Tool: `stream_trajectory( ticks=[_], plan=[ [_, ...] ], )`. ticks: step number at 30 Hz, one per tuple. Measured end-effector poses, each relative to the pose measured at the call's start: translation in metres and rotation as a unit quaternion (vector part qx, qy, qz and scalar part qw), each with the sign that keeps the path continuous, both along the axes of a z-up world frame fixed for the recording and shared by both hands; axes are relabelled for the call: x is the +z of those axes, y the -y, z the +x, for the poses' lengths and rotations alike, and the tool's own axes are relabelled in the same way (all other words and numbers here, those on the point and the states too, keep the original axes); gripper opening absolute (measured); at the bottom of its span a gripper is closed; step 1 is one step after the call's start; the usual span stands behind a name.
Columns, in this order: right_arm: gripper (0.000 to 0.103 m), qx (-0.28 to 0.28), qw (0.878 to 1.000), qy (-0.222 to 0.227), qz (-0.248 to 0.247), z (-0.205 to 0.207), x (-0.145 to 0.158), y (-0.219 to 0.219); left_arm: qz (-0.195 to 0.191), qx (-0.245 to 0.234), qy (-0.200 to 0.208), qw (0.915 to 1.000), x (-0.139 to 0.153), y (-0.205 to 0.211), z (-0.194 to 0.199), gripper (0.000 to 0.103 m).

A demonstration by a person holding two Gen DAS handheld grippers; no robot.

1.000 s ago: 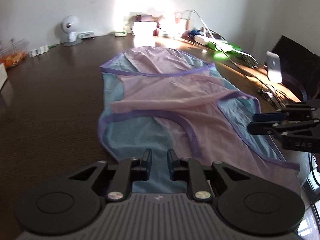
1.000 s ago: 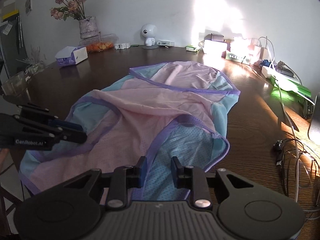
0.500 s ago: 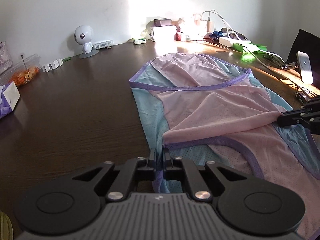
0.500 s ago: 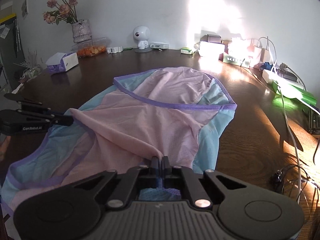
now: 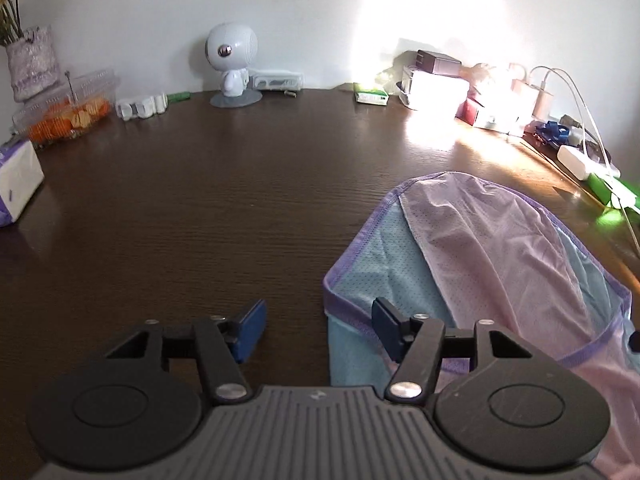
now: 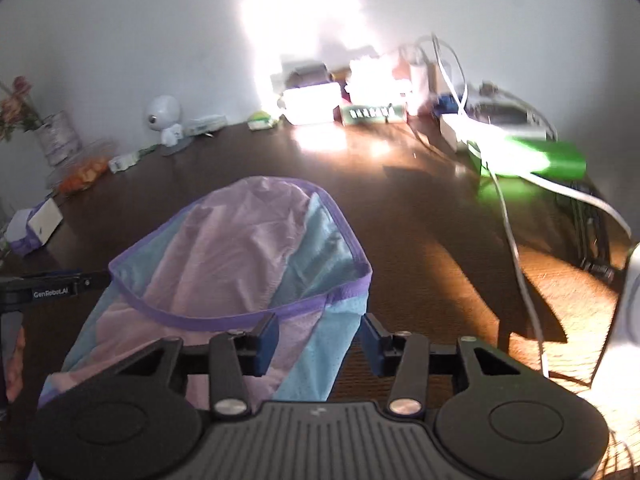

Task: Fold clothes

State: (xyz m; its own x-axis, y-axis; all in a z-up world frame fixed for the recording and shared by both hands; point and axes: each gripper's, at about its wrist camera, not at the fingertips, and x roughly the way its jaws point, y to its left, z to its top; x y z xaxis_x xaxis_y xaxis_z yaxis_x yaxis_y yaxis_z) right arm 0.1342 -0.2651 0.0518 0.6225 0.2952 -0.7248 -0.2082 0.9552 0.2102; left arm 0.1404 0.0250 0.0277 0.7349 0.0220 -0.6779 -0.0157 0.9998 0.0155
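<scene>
The dark wooden tabletop (image 5: 200,208) takes up most of what I can see, cluttered only along its far edge. On it lies the garment (image 5: 500,260), a pink and pale-blue mesh piece trimmed in purple, already doubled over on itself so that one purple band crosses it from side to side; in the left wrist view it fills the 3 to 5 o'clock part of the scene, and in the right wrist view (image 6: 240,264) it runs from about 7 o'clock up toward the centre. Its long axis runs away from both tools, toward the far wall. The left tool (image 5: 318,330) is spread wide and holds nothing, its right finger resting over the near-left corner of the cloth while its left finger stands over bare wood. The right tool (image 6: 318,340) is likewise wide apart and empty, straddling the blue right-hand edge of the cloth. Each tool sits at its own side of the near end, so neither looks clearly nearer; I would judge the next fold to be taken along that long axis from these two near corners. Far back at 11 o'clock stands a small white robot figurine (image 5: 232,66).
</scene>
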Motion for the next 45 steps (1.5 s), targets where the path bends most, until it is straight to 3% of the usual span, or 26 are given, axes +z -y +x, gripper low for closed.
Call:
stream_trajectory(
  ticks=[1,2,3,4,9,13,16,20,24,29,32,34,36,38,41,42,45],
  plan=[
    [0.032,-0.006,1.0,-0.012,-0.003,0.006,-0.007,-0.002,0.002,0.006,-0.004,1.0,-0.004,0.001,0.013,0.029],
    [0.029,-0.003,1.0,-0.007,-0.013,0.006,-0.011,-0.006,0.003,0.012,-0.007,0.9999,-0.007,0.002,0.026,0.012],
    [0.016,0.0,1.0,0.0,-0.026,0.007,-0.013,-0.01,0.014,0.008,-0.003,0.9999,-0.008,0.005,0.026,0.002],
    [0.004,0.003,0.999,0.004,-0.036,0.012,-0.014,-0.012,0.024,0.004,0.002,0.9997,-0.009,0.007,0.026,0.002],
    [0.003,0.036,0.994,0.012,-0.105,0.056,-0.012,-0.034,0.074,-0.003,0.013,0.9972,-0.012,-0.005,-0.002,0.002],
    [0.002,0.102,0.984,0.018,-0.147,0.108,-0.01,-0.078,0.095,0.01,0.009,0.9954,-0.013,-0.027,-0.046,0.001],
    [0.002,0.178,0.968,0.033,-0.176,0.142,-0.009,-0.131,0.077,0.014,0.005,0.9969,-0.008,-0.032,-0.081,0.001],
    [0.002,0.249,0.944,0.053,-0.209,0.169,-0.01,-0.211,0.081,0.01,0.003,0.9966,-0.008,-0.026,-0.114,0.001],
    [0.002,0.312,0.931,0.051,-0.184,0.174,-0.005,-0.268,0.083,0.017,-0.002,0.9964,-0.004,-0.029,-0.146,0.001],
    [0.002,0.399,0.9,0.071,-0.163,0.131,0.002,-0.311,0.079,0.029,0.008,0.9964,0.004,-0.032,-0.19,0.002],
    [0.007,0.404,0.899,0.091,-0.139,0.105,0.029,-0.302,0.07,0.057,0.029,0.9955,0.01,-0.04,-0.209,0.014],
    [0.013,0.401,0.901,0.109,-0.123,0.087,0.051,-0.289,0.063,0.075,0.044,0.9942,0.013,-0.046,-0.221,0.042],
    [0.023,0.391,0.905,0.121,-0.117,0.068,0.073,-0.264,0.058,0.092,0.045,0.993,0.016,-0.054,-0.224,0.043],
    [0.031,0.391,0.905,0.12,-0.114,0.045,0.089,-0.234,0.026,0.11,0.052,0.9923,0.018,-0.064,-0.228,0.044],
    [0.036,0.396,0.905,0.122,-0.101,0.005,0.102,-0.193,-0.006,0.148,0.077,0.986,0.016,-0.081,-0.238,0.065],
    [0.04,0.398,0.904,0.124,-0.095,-0.009,0.102,-0.182,0.004,0.153,0.071,0.9857,0.013,-0.082,-0.236,0.071],
    [0.044,0.392,0.909,0.111,-0.086,-0.041,0.095,-0.16,0.01,0.149,0.077,0.9858,0.011,-0.087,-0.232,0.071]
  ],
)
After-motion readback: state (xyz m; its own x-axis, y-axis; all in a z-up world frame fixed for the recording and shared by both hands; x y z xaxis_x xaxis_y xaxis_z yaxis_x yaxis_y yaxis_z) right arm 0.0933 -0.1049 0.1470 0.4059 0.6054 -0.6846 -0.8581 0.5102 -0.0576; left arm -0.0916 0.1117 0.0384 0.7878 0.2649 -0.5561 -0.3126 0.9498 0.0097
